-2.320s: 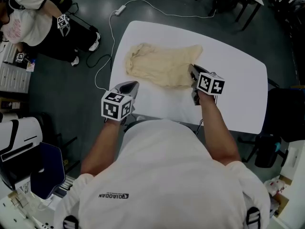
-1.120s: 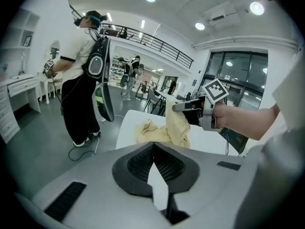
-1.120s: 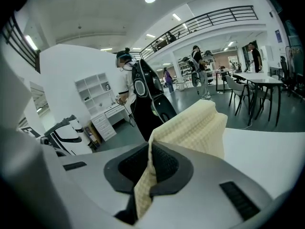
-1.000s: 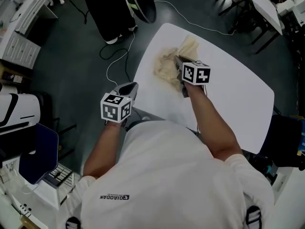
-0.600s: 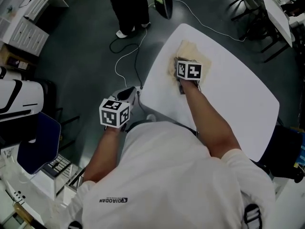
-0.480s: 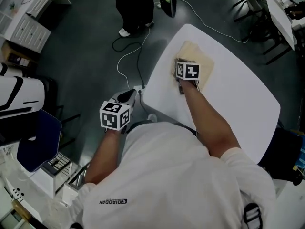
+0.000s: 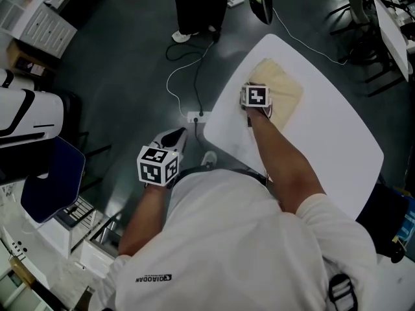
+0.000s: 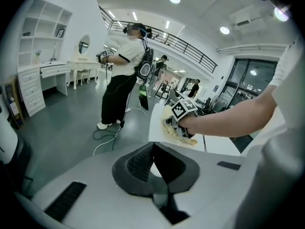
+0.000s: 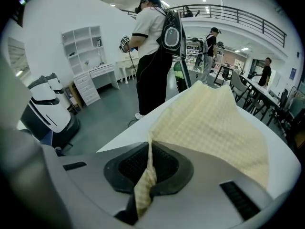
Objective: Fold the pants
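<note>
"Well, where were the pants [image 7: 282, 86]?"

"Lying flat near the far end of the white desk [image 7: 324, 154]. The right gripper [image 9: 149, 155] had its jaws closed on a pinch of the yellow cloth."

"And the left gripper [image 8: 152, 149]?"

"Beside the desk, over the floor [image 7: 123, 76]. Its jaws were together with nothing between them."

The pants [image 7: 283, 89] are pale yellow, finely checked

White short-sleeve tee [image 7: 253, 238], small dark print low on back. Left tongs [image 8: 152, 149] and right tongs [image 9: 150, 149]: pale grey shells, dark ribbed pads [image 8: 138, 163], white cubes [image 7: 159, 166] with black square markers.
</note>
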`<state>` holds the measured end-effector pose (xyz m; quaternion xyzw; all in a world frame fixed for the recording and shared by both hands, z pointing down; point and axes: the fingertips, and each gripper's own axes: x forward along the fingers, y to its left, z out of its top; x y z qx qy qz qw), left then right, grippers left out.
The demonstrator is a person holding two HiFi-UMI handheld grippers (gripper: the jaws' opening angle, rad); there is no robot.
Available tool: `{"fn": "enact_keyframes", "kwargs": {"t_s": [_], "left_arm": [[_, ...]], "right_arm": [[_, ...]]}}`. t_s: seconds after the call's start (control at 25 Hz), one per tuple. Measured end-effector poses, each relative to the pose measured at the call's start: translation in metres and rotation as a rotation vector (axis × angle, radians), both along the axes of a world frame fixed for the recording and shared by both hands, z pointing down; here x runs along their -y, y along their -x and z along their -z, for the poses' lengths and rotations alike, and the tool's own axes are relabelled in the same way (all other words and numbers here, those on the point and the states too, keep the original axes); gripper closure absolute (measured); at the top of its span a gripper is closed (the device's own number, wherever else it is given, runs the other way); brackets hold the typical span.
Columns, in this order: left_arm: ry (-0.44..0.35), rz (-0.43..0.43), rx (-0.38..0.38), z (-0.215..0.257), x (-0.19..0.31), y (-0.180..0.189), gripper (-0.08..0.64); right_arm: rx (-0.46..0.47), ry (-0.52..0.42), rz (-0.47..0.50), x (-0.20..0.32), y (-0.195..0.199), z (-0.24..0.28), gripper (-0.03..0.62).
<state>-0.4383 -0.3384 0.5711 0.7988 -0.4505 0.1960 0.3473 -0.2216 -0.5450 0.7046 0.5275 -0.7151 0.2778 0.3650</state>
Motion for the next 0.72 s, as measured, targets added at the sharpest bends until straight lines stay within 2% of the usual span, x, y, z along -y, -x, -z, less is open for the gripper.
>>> {"fn": "enact_keyframes", "kwargs": {"t_s": [0.16, 0.24, 0.32, 0.56, 0.72], "left_arm": [[-0.004, 0.004, 0.006, 0.001, 0.000, 0.009, 0.532], [-0.013, -0.004, 0.006, 0.004, 0.000, 0.007, 0.532], [-0.023, -0.016, 0.007, 0.007, -0.001, 0.004, 0.532], [-0.037, -0.071, 0.005, 0.005, -0.007, -0.020, 0.532], [-0.069, -0.131, 0.010, 0.023, -0.005, -0.060, 0.532]], "right_arm": [[-0.003, 0.000, 0.003, 0.002, 0.006, -0.002, 0.555], [0.028, 0.007, 0.009, 0.001, 0.009, 0.001, 0.547], [0.088, -0.004, 0.014, -0.004, 0.013, 0.012, 0.499], [0.266, -0.137, 0.055, -0.052, 0.022, 0.085, 0.474], [0.350, -0.224, 0.069, -0.103, -0.008, 0.138, 0.483]]}}
